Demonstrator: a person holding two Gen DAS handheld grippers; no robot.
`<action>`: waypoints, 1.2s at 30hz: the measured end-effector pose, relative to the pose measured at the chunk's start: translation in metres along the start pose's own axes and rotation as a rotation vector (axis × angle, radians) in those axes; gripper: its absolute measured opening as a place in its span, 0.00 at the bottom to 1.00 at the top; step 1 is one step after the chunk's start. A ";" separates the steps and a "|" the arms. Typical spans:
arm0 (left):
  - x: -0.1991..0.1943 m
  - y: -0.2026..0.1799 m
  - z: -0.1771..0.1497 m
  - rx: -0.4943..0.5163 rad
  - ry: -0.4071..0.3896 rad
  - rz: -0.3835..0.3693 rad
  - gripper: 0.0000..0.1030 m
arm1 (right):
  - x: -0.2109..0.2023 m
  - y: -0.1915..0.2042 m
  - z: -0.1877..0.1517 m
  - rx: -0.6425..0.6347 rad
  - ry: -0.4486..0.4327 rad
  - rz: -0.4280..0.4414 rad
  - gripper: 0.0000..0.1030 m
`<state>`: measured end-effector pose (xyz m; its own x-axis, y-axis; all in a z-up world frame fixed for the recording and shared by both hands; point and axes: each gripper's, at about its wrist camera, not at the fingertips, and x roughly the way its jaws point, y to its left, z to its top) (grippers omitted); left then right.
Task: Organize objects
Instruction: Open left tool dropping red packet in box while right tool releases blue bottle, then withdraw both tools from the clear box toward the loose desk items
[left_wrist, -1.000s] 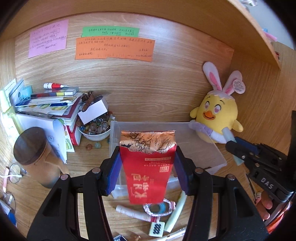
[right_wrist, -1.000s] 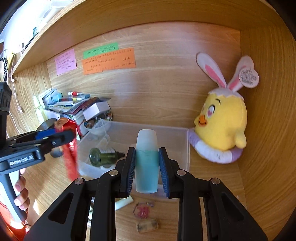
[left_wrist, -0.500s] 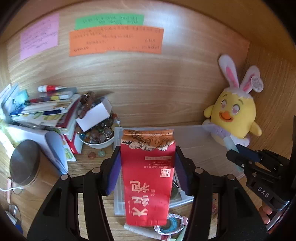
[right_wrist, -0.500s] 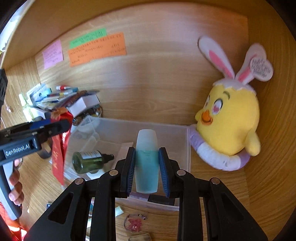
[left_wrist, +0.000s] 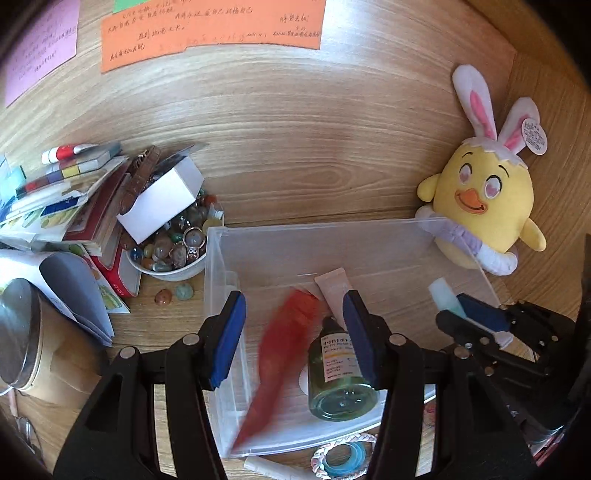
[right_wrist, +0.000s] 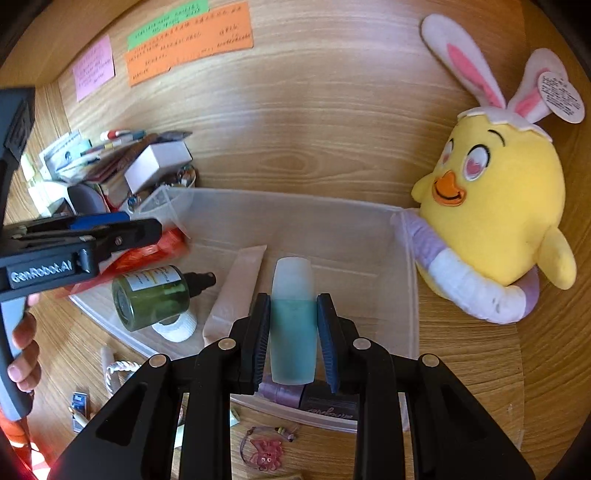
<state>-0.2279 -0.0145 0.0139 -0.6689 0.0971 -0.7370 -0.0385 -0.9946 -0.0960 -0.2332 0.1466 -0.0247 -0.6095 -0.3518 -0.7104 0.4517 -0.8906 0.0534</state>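
A clear plastic bin (left_wrist: 369, 236) (right_wrist: 295, 214) stands on the wooden desk. My left gripper (left_wrist: 293, 332) is open above its left side, and the red packet (left_wrist: 280, 354) falls, blurred, below the fingers into the bin; it also shows in the right wrist view (right_wrist: 147, 254). A green spray bottle (left_wrist: 338, 373) (right_wrist: 151, 295) and a pale pink tube (left_wrist: 334, 286) (right_wrist: 236, 291) lie inside. My right gripper (right_wrist: 293, 332) is shut on a teal bottle with a frosted cap (right_wrist: 293, 317), held over the bin's near right part.
A yellow chick plush (right_wrist: 495, 206) (left_wrist: 484, 206) leans at the bin's right. A bowl of stones (left_wrist: 170, 254), a white box (left_wrist: 162, 203), stacked books (left_wrist: 62, 199) and a lidded jar (left_wrist: 22, 332) crowd the left. Small trinkets (right_wrist: 262, 450) lie in front of the bin.
My left gripper opened and let go of the red packet, which is dropping into the bin. Both grippers moved forward over the bin. The right one still holds the teal bottle.
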 end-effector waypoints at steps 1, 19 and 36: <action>-0.002 0.000 0.000 0.003 -0.005 -0.001 0.53 | 0.002 0.001 0.000 -0.003 0.005 -0.001 0.22; -0.055 -0.010 -0.016 0.038 -0.116 0.018 0.86 | -0.010 0.015 0.004 -0.055 -0.019 -0.034 0.47; -0.096 0.004 -0.068 0.032 -0.138 0.028 0.99 | -0.080 0.003 -0.027 -0.011 -0.124 -0.065 0.76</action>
<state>-0.1129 -0.0249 0.0386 -0.7654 0.0656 -0.6402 -0.0405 -0.9977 -0.0538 -0.1655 0.1795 0.0132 -0.7129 -0.3274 -0.6201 0.4159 -0.9094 0.0019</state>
